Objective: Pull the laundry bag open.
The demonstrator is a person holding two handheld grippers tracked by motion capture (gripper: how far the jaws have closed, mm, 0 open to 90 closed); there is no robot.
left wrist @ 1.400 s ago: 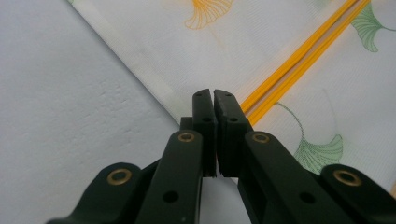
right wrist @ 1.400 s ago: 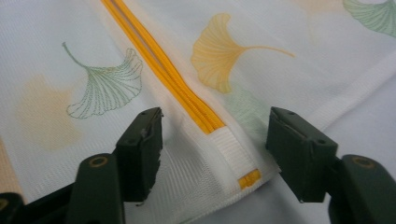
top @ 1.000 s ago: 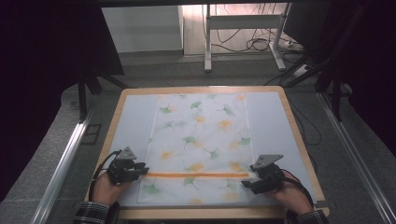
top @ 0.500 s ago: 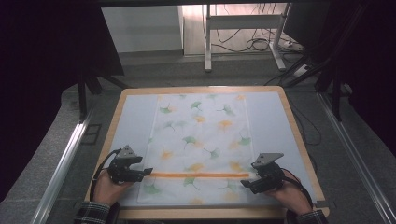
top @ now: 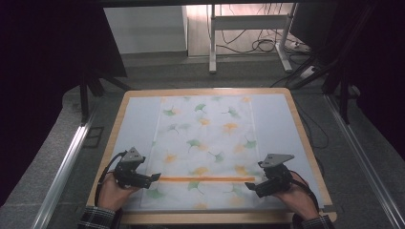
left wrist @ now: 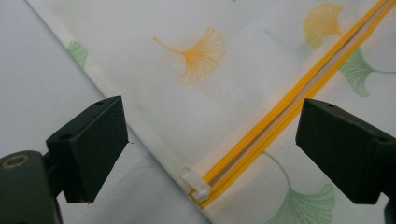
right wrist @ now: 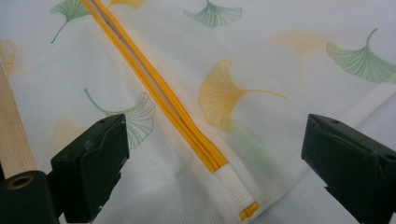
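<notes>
A white mesh bag (top: 205, 143) printed with ginkgo leaves lies flat on the table, with an orange zipper (top: 203, 179) across its near end. My left gripper (top: 155, 177) is at the zipper's left end. Its jaws have just been opening and stand wide over the white slider (left wrist: 194, 182), pads clear of it. My right gripper (top: 249, 185) is at the zipper's right end. Its jaws have also just been opening, and the zipper's stitched end (right wrist: 231, 184) lies between them untouched.
The bag rests on a pale mat (top: 138, 119) set in a wood-rimmed table (top: 205, 90). The wooden edge (right wrist: 11, 135) runs close to the right gripper's left jaw. Beyond the table are a dark floor, a metal stand (top: 212, 43) and cables.
The left gripper's jaws have spread apart at the zipper's left end, and the right gripper's jaws have widened a little. Both hands stay where they were, and the bag lies still.
</notes>
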